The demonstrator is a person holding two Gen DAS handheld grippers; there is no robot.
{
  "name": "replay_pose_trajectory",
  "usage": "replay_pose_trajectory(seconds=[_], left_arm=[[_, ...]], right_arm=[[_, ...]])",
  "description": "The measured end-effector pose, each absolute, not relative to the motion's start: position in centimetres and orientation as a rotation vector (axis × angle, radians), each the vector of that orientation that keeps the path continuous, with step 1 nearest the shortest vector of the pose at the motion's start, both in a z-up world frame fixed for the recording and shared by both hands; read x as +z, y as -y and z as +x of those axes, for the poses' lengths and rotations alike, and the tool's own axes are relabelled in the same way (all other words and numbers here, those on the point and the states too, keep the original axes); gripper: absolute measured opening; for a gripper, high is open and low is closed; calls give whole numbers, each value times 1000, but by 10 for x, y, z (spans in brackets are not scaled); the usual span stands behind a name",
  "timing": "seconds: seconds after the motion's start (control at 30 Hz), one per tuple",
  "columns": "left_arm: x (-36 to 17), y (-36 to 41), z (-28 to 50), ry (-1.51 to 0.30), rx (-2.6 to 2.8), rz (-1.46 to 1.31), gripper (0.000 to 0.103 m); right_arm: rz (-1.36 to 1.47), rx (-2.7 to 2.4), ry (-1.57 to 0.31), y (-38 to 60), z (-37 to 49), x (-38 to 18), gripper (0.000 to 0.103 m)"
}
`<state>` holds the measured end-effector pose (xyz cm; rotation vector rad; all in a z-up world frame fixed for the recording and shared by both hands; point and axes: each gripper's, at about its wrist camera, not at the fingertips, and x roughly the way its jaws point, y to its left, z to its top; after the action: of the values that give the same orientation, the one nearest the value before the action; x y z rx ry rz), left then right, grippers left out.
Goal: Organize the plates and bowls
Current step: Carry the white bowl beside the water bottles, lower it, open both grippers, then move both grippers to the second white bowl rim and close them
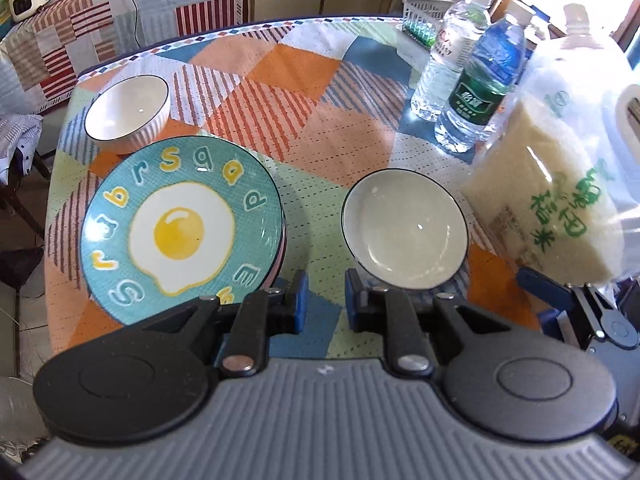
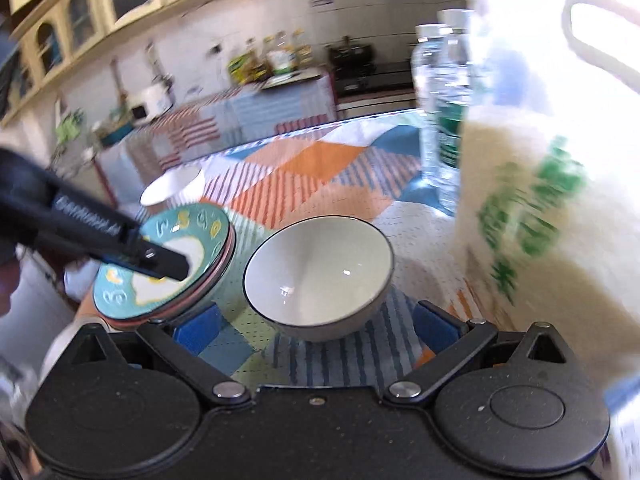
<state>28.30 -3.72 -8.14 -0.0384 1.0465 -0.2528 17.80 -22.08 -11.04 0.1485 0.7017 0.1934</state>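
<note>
A teal plate with a fried-egg picture (image 1: 182,226) tops a small stack of plates at the left; the stack also shows in the right wrist view (image 2: 192,252). A grey bowl (image 1: 404,228) stands to its right, seen close in the right wrist view (image 2: 320,276). A white ribbed bowl (image 1: 127,111) stands behind the plates. My left gripper (image 1: 323,300) is open, empty, above the cloth between plate stack and grey bowl. My right gripper (image 2: 316,326) is wide open, its blue pads on either side of the grey bowl's near side, apart from it.
Two water bottles (image 1: 476,80) and a large bag of rice (image 1: 560,184) stand at the right, close to the grey bowl. A white basket (image 1: 424,20) sits at the table's far edge. A patterned cloth (image 1: 280,92) covers the table.
</note>
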Motion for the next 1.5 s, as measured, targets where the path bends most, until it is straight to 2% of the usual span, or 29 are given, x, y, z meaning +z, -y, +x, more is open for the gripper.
replay_pose_trajectory(seconds=[0.53, 0.8, 1.13, 1.33, 1.5], left_arm=[[-43, -12, 193, -985, -292, -17, 18], [-41, -45, 168, -978, -257, 3, 23], [-60, -79, 160, -1008, -223, -33, 29], [-72, -98, 166, -1005, -201, -50, 37], [-86, -112, 174, -1023, -184, -63, 41]], right_arm=[[56, 173, -555, 195, 103, -54, 103], [20, 271, -560, 157, 74, -33, 103], [2, 355, -643, 117, 70, -46, 100], [22, 388, -675, 102, 76, -59, 99], [51, 399, -711, 90, 87, -75, 94]])
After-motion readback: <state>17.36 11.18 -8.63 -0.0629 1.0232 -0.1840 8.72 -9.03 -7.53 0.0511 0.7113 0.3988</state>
